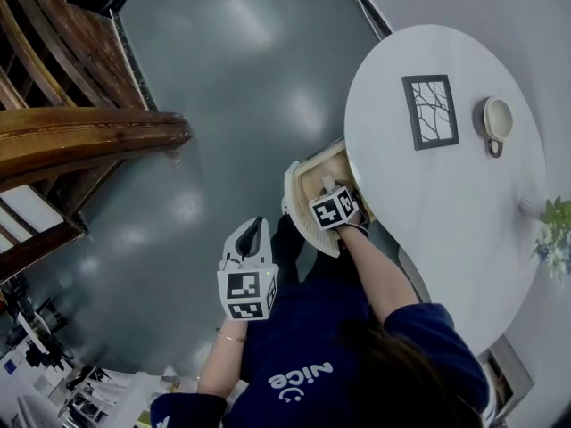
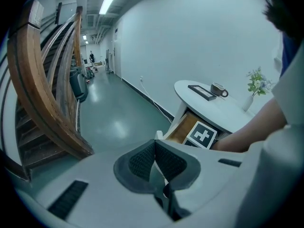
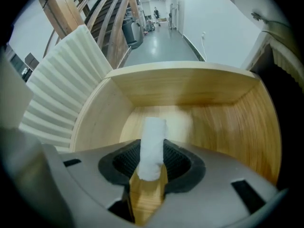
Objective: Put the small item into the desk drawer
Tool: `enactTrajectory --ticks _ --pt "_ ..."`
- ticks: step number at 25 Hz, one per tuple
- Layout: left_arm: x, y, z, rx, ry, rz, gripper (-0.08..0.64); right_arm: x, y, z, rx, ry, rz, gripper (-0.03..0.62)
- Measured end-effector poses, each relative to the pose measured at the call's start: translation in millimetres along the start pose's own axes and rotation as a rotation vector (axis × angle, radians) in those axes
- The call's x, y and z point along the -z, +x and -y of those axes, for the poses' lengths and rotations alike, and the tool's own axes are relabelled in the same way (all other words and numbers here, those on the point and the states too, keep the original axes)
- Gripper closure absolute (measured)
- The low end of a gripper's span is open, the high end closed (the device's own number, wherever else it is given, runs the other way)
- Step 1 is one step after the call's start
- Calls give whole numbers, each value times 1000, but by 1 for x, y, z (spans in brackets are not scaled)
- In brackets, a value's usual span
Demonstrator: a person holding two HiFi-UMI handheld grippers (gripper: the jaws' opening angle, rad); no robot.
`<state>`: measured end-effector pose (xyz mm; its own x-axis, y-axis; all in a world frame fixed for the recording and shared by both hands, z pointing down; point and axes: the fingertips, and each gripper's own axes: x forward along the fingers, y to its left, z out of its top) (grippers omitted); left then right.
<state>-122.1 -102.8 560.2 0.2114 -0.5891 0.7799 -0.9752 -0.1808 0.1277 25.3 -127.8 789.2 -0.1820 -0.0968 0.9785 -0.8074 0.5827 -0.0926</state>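
- since the small white roll (image 3: 153, 146) is pinched upright between the pads of my right gripper (image 3: 152, 164), its far end poking past the fingertips, i read it as carried and not yet let go; it hangs inside the walls of the desk drawer (image 3: 185, 87), over the wooden bottom, and i cannot tell whether it touches that bottom
- the right gripper points steeply down into the desk drawer, which suits setting the roll straight onto the bare wood rather than dropping it from the edge
- the desk drawer stands pulled out from under the white table (image 1: 446, 203), so its opening is free from above
- my left gripper (image 2: 154, 161) has its pads pressed together on nothing and hangs over the grey floor (image 1: 241, 78), near the desk drawer; i judge it is parked clear, handy for pushing the front shut
- the picture frame (image 1: 430, 111) and mug (image 1: 496, 119) on the tabletop sit well apart from the work
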Motion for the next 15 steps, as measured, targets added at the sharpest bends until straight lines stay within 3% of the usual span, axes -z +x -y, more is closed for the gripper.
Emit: enactTrajectory --ticks 15 --pt "26 -2 2 -18 -3 -43 557 5 28 -3 -4 -23 -53 437"
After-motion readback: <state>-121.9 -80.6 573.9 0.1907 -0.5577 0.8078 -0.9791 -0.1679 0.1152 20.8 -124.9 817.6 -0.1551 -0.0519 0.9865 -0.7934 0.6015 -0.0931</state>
